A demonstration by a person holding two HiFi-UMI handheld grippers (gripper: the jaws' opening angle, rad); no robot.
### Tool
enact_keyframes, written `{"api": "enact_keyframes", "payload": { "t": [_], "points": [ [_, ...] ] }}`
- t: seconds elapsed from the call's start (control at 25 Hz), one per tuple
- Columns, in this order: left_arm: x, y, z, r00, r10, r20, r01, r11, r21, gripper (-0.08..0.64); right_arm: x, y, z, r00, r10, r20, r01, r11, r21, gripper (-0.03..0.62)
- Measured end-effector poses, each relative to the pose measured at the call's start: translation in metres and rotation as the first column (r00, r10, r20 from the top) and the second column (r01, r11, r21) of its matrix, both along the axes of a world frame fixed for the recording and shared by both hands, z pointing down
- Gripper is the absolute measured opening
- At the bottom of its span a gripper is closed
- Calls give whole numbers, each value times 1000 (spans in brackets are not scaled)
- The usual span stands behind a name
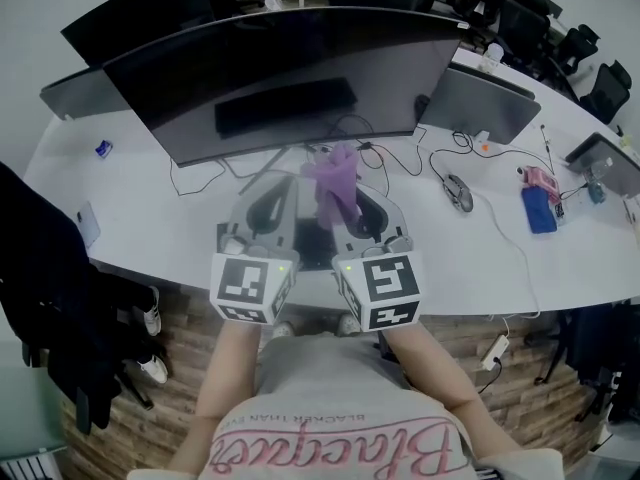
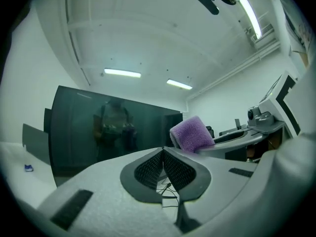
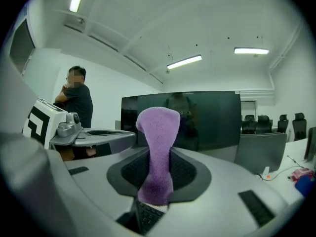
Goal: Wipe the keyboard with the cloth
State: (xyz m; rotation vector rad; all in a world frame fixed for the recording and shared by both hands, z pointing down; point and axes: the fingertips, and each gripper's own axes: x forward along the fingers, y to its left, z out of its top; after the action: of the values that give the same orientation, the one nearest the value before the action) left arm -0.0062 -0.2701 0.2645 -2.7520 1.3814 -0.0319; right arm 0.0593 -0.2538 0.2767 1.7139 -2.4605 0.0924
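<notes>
I hold both grippers side by side above the white desk (image 1: pixel 150 208), in front of the curved monitor. My right gripper (image 1: pixel 345 193) (image 3: pixel 159 151) is shut on a purple cloth (image 1: pixel 335 180) (image 3: pixel 157 142), which stands up out of its jaws and folds over at the top. My left gripper (image 1: pixel 283 190) (image 2: pixel 163 150) is shut with nothing in it; the cloth (image 2: pixel 191 133) shows just to its right. The dark keyboard (image 1: pixel 315 250) (image 3: pixel 144 220) lies below and between the grippers, mostly hidden by them.
A wide curved monitor (image 1: pixel 290 68) stands behind the keyboard, with cables (image 1: pixel 400 158) below it. A mouse (image 1: pixel 458 193), a second screen (image 1: pixel 475 103) and a blue object (image 1: pixel 537 208) lie to the right. A person (image 3: pixel 76 102) stands at the left in the right gripper view.
</notes>
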Motion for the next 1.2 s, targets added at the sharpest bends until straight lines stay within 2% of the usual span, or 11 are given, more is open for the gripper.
{"api": "enact_keyframes", "payload": {
  "t": [0.2,0.36,0.48,0.72,1.2],
  "points": [
    [-13,2,-19,1000,-25,-1,25,996,90,6,-22,-4,-11,999,-38,-6,38,997,66,89],
    [-20,1,-29,999,-39,-13,40,992,121,5,-31,-7,-23,998,-60,-2,60,991,118,89],
    [-21,1,-33,999,-37,-13,39,990,139,6,-33,-9,-28,999,-37,-7,38,991,127,89],
    [-12,0,-36,1000,-1,-4,1,989,147,6,-29,-12,-32,1000,1,-28,3,990,139,89],
    [-3,-2,-35,999,33,19,-35,989,146,6,-34,-10,-34,999,-14,-43,20,988,151,87]
  ]
}}
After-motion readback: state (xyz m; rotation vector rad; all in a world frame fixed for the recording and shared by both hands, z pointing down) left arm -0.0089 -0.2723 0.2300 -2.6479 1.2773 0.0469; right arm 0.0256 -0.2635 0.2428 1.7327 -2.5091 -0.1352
